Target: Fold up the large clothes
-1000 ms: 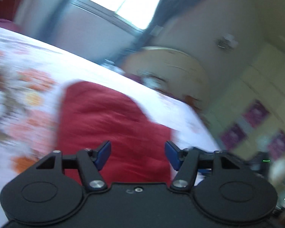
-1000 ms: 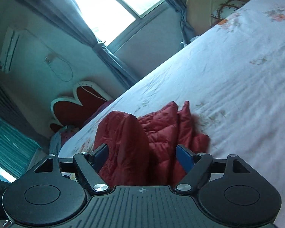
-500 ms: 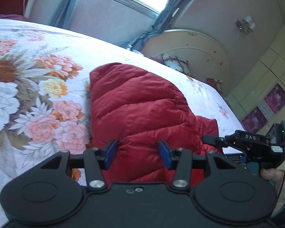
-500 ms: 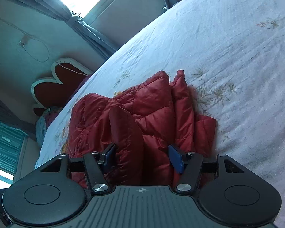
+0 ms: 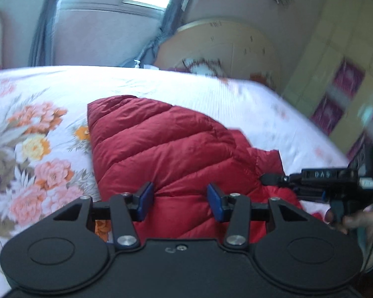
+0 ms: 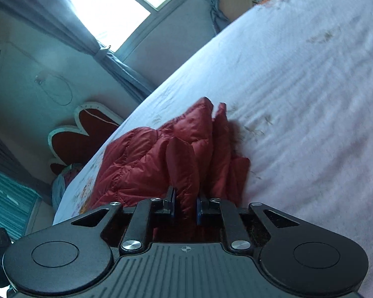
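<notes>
One marking can be read: the pale letters "DAS" on the dark bar of the right tool (image 5: 273, 180), seen from the left wrist view. That bar (image 5: 320, 174) lies just beyond the red quilted jacket's (image 5: 166, 149) right edge, over the bed. Beside the letters, further from the jacket, a small white label sits on the same tool; its print is too blurred to read. The right wrist view carries no legible text.

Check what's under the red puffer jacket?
The red puffer jacket lies on the floral bedsheet, which shows all around it. Whatever is directly beneath the jacket is covered.
</notes>
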Motion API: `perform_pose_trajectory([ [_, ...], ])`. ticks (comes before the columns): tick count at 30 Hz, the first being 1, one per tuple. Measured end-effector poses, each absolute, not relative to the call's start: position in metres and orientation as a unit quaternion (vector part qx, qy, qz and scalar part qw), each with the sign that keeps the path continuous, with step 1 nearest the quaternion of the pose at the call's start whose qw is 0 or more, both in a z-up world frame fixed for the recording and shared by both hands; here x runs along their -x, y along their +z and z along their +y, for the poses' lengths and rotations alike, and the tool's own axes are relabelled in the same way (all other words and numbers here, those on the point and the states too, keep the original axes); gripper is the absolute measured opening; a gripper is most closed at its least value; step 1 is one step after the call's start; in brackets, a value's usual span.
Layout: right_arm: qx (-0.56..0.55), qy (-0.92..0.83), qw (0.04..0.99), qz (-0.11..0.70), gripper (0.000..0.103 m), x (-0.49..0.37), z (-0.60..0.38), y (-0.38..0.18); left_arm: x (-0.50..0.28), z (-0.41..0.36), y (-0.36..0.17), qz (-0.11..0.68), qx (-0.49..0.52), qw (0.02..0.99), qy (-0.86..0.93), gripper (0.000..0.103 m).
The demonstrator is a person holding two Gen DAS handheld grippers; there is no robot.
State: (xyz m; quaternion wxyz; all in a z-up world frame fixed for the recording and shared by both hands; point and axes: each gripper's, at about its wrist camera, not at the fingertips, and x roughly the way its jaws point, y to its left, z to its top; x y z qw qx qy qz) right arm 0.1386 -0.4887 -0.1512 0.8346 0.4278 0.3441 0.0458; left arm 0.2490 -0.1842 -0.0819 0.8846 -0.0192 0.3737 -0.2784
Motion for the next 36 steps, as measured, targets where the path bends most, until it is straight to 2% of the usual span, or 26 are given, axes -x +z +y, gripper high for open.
perform_pose_trajectory([
  [3,-0.477,0.035,0.809,0.341,0.013,-0.133,-0.496,-0.175,-0.255,-0.205,-0.091,0.398,-0.027,0.875,-0.273,0.047],
  [8,-0.491,0.026,0.798,0.349,0.013,-0.130,-0.504,-0.171,-0.261,-0.202,-0.097,0.414,-0.010,0.868,-0.272,0.046],
  [9,-0.485,0.024,0.799,0.355,0.019,-0.132,-0.504,-0.163,-0.261,-0.198,-0.092,0.415,-0.003,0.867,-0.275,0.047],
  [10,-0.471,0.016,0.805,0.361,0.038,-0.132,-0.505,-0.152,-0.261,-0.192,-0.087,0.412,0.009,0.868,-0.278,0.051],
  [11,-0.448,-0.003,0.816,0.365,0.054,-0.131,-0.505,-0.138,-0.261,-0.184,-0.082,0.404,0.026,0.871,-0.278,0.065],
  [12,-0.414,-0.032,0.836,0.359,0.085,-0.128,-0.505,-0.122,-0.261,-0.177,-0.076,0.390,0.040,0.879,-0.270,0.075],
  [13,-0.380,-0.038,0.860,0.338,0.086,-0.125,-0.503,-0.106,-0.262,-0.169,-0.070,0.375,0.051,0.888,-0.261,0.082],
  [14,-0.363,-0.028,0.873,0.325,0.086,-0.126,-0.503,-0.094,-0.265,-0.162,-0.066,0.366,0.060,0.893,-0.255,0.075],
  [15,-0.349,-0.018,0.881,0.318,0.079,-0.131,-0.501,-0.081,-0.272,-0.157,-0.064,0.366,0.067,0.895,-0.247,0.072],
  [16,-0.328,-0.005,0.889,0.320,0.062,-0.141,-0.496,-0.070,-0.280,-0.154,-0.063,0.371,0.073,0.894,-0.239,0.069],
  [17,-0.302,0.006,0.895,0.328,0.056,-0.152,-0.488,-0.061,-0.288,-0.154,-0.063,0.373,0.072,0.895,-0.234,0.068],
  [20,-0.225,0.044,0.909,0.348,0.049,-0.194,-0.455,-0.043,-0.312,-0.165,-0.060,0.374,0.053,0.896,-0.234,0.068],
  [24,-0.174,0.068,0.907,0.377,0.048,-0.244,-0.424,-0.047,-0.339,-0.191,-0.062,0.384,0.034,0.888,-0.250,0.068],
  [28,-0.162,0.066,0.892,0.416,0.048,-0.271,-0.414,-0.080,-0.360,-0.219,-0.076,0.406,0.012,0.875,-0.263,0.068],
  [36,-0.235,0.048,0.865,0.441,0.048,-0.264,-0.444,-0.128,-0.374,-0.242,-0.107,0.437,-0.051,0.859,-0.262,0.071],
])
